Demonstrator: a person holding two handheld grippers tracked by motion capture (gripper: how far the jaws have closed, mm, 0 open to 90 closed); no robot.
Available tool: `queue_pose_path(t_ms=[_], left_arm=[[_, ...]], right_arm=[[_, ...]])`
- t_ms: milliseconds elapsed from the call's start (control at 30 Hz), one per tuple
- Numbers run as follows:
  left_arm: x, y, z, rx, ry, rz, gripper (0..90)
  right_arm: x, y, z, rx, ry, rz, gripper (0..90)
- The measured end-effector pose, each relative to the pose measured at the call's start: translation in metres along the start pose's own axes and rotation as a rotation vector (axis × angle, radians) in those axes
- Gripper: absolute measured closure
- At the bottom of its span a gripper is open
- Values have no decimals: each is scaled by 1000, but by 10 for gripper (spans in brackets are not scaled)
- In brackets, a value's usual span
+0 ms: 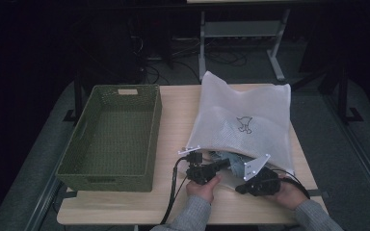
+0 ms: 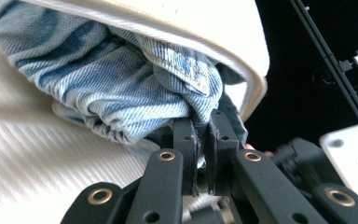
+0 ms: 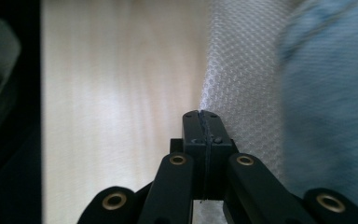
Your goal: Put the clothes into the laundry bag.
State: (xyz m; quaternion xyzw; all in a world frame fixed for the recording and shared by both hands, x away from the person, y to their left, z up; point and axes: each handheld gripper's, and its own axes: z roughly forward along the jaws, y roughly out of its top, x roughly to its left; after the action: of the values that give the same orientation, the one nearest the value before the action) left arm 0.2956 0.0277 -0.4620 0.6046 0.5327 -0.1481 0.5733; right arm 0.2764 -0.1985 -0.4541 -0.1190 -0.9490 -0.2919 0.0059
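A white mesh laundry bag (image 1: 241, 120) with a small dark print lies on the wooden table (image 1: 173, 115), its mouth toward the near edge. Blue denim jeans (image 1: 233, 163) poke out of that mouth. My left gripper (image 1: 220, 165) is at the opening, shut on a fold of the jeans (image 2: 121, 84). In the left gripper view its jaws (image 2: 203, 135) pinch the denim under the bag's white rim (image 2: 191, 28). My right gripper (image 1: 239, 189) lies low by the bag's near edge, jaws together (image 3: 201, 114) on the border of the mesh (image 3: 242, 70), with denim (image 3: 326, 93) behind the netting.
An olive woven basket (image 1: 154, 139) with nothing in it stands on the table's left half. Bare wood (image 3: 121, 93) lies between basket and bag. Beyond the far edge are desk legs and cables on a dark floor.
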Motion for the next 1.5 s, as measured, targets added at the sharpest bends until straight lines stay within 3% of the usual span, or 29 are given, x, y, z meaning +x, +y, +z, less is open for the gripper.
queue_pose_path(t_ms=[267,367,500,767,1100,1200,1300,1500], left_arm=[[2,6,-4,-59,14,11,850],[2,3,-2,-48,8,13,850],[1,-3,0,-40,-2,12,849],[1,-6,-3,-30,1,18,849],[2,-10,-5,-16,-7,13,849],[2,-12,-7,-12,-10,16,849],[3,-14,-8,-12,-10,19,849],[3,-17,-10,-12,-15,17,850]], right_arm=[[14,-11,-5,32,127,-33,900],[12,-16,-9,34,130,-13,899],[7,-16,-19,-9,134,24,806],[0,2,-57,-111,33,19,718],[-18,30,-104,-183,-125,16,620],[-27,37,-107,-189,-158,27,580],[-35,43,-100,-156,-182,25,567],[-49,53,-69,-78,-210,20,631]])
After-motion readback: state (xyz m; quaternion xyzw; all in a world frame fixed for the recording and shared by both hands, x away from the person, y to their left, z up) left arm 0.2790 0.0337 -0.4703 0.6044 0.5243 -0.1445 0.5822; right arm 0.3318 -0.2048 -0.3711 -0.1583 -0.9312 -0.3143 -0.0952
